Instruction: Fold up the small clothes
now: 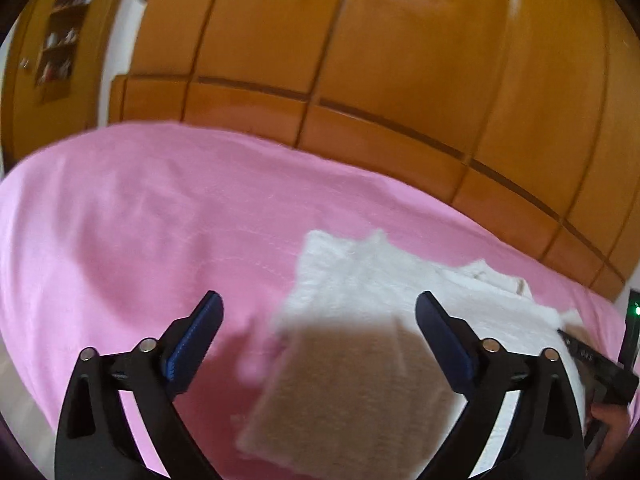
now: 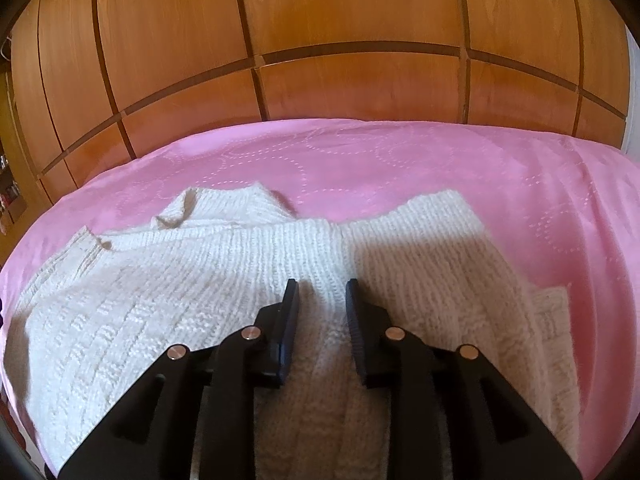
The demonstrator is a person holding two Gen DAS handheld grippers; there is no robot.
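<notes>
A cream knitted sweater [image 2: 160, 300] lies spread on the pink bedspread [image 2: 400, 152], with its collar at the far left and one part folded over on the right. My right gripper [image 2: 322, 292] rests low on the sweater's middle. Its jaws stand a little apart, and a raised fold of knit runs between them without being pinched. In the left wrist view the sweater [image 1: 360, 280] lies below and ahead. My left gripper [image 1: 320, 300] hovers over the sweater's near edge, wide open, with nothing between its fingers. The picture there is blurred.
A wooden wardrobe [image 2: 360, 20] with panelled doors runs along the far side of the bed. In the left wrist view bare pink bedspread [image 1: 140, 220] stretches to the left, a shelf [image 1: 60, 40] hangs at the far left, and a hand [image 1: 608, 420] holds a black tool at the right edge.
</notes>
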